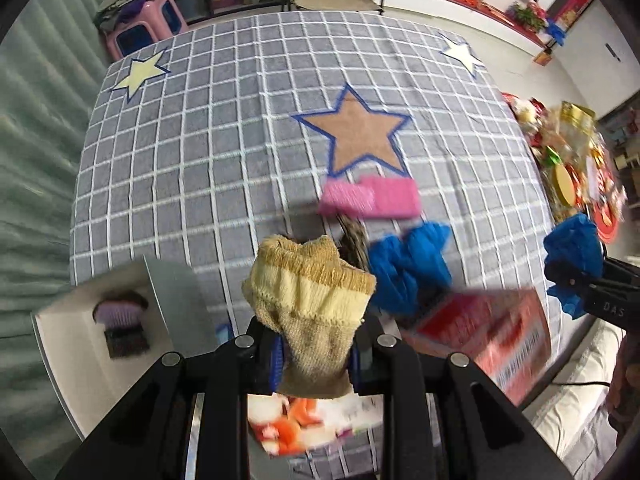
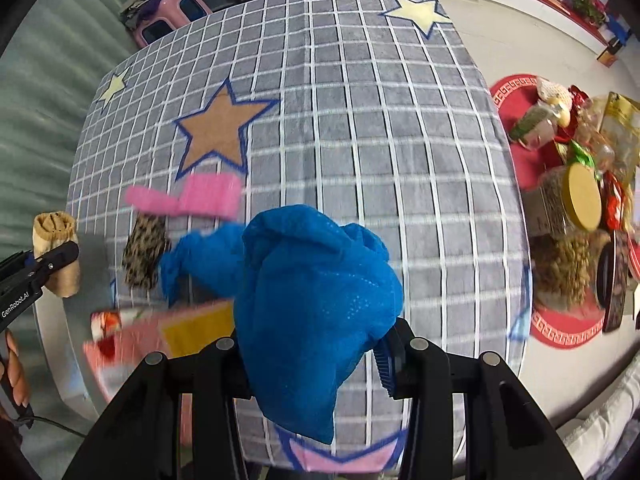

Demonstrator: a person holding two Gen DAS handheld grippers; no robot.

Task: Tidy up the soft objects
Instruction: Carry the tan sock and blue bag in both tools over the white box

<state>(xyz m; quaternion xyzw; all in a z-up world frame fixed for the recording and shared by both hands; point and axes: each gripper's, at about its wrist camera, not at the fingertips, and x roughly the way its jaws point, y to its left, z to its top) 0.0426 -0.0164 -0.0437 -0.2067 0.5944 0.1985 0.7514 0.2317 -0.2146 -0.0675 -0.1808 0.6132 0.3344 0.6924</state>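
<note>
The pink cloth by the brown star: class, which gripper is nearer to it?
Probably the left. The left gripper, holding the beige sock, sits just this side of the pink cloth. The right gripper is off to the right, farther back.

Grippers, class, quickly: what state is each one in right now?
Left gripper: closed, holding the beige sock.
Right gripper: closed, holding the blue cloth.

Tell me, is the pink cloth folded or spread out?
Folded. The pink knitted cloth lies on the checked grey cover as a compact doubled strip.
</note>
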